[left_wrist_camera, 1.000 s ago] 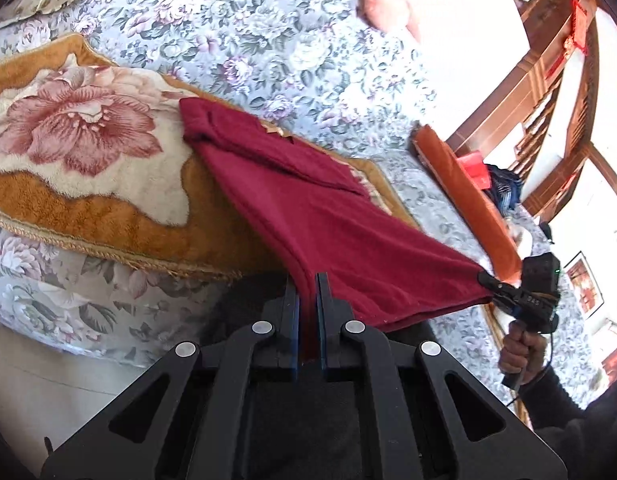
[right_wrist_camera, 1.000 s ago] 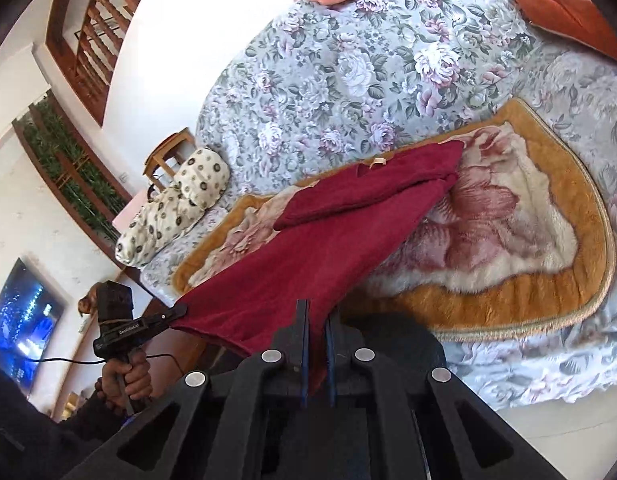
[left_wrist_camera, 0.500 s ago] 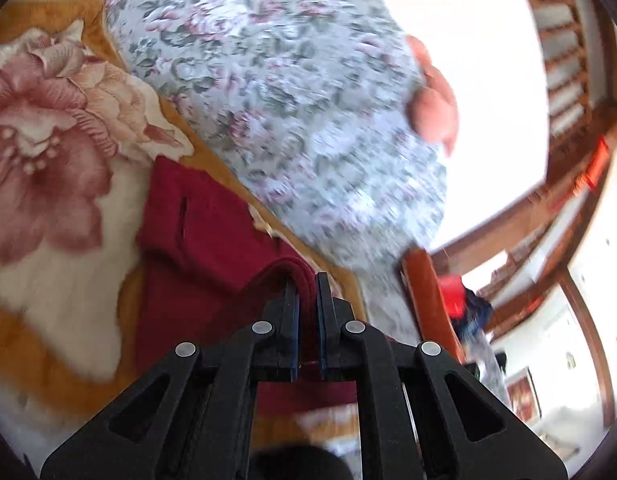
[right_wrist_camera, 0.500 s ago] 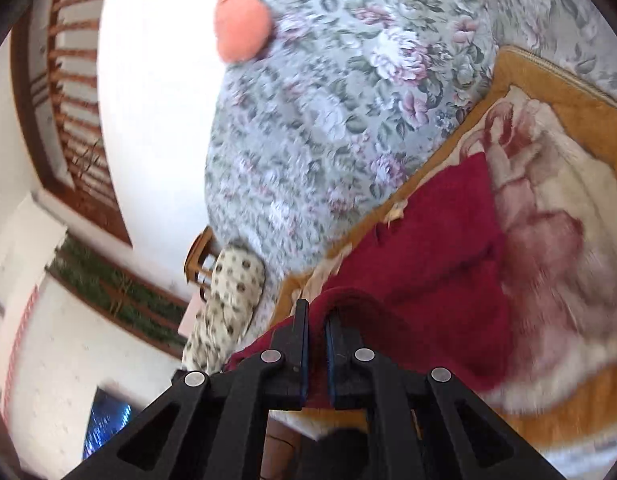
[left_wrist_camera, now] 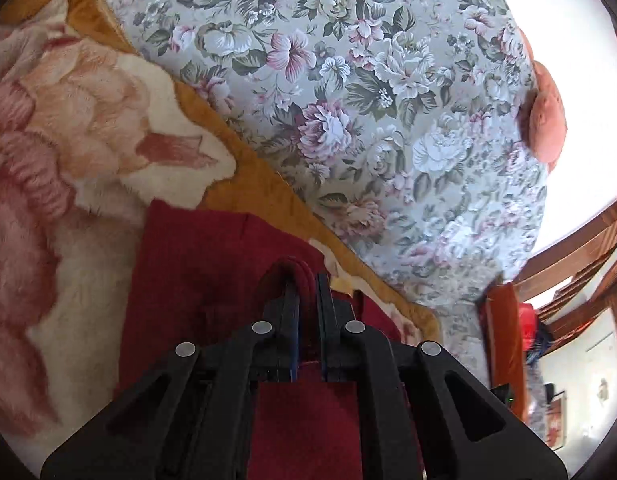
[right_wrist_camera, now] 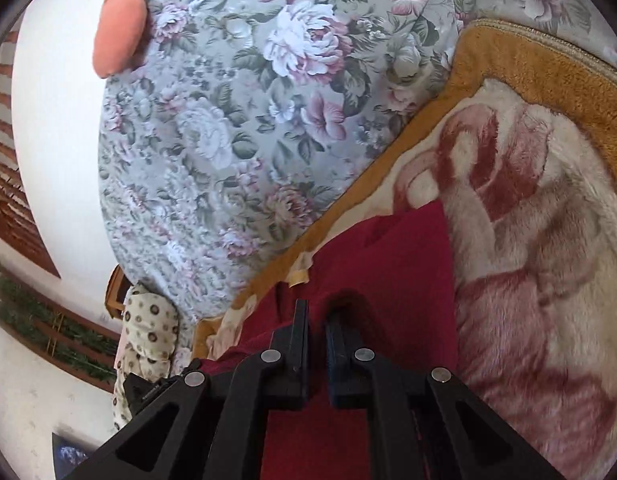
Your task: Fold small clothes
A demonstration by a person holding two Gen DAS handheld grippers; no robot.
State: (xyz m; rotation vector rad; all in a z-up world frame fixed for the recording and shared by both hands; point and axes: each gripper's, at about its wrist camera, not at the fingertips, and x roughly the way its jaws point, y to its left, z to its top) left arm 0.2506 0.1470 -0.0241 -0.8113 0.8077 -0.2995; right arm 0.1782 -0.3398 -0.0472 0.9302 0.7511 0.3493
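A dark red garment (left_wrist_camera: pixel 196 264) lies on a plush blanket (left_wrist_camera: pixel 68 128) with a big pink flower and an orange border. My left gripper (left_wrist_camera: pixel 306 280) is shut on a fold of the red garment, low over its far part. In the right wrist view the same garment (right_wrist_camera: pixel 392 256) lies under my right gripper (right_wrist_camera: pixel 316 312), which is shut on its edge, with cloth pinched between the fingers. Both held edges lie over the garment's far part, doubling it. The lower layer is mostly hidden under the grippers.
The blanket (right_wrist_camera: pixel 540 208) lies on a floral bedspread (left_wrist_camera: pixel 368 100). An orange-pink cushion (left_wrist_camera: pixel 546 120) sits at the bed's far edge and also shows in the right wrist view (right_wrist_camera: pixel 120 28). A spotted pillow (right_wrist_camera: pixel 148 332) lies at the left. Wooden railings and an orange bolster (left_wrist_camera: pixel 502 340) stand at the right.
Both grippers have carried the garment's near edge away from the bed's edge up over the far part, folding it. The stretched, hanging cloth now lies doubled on the blanket.
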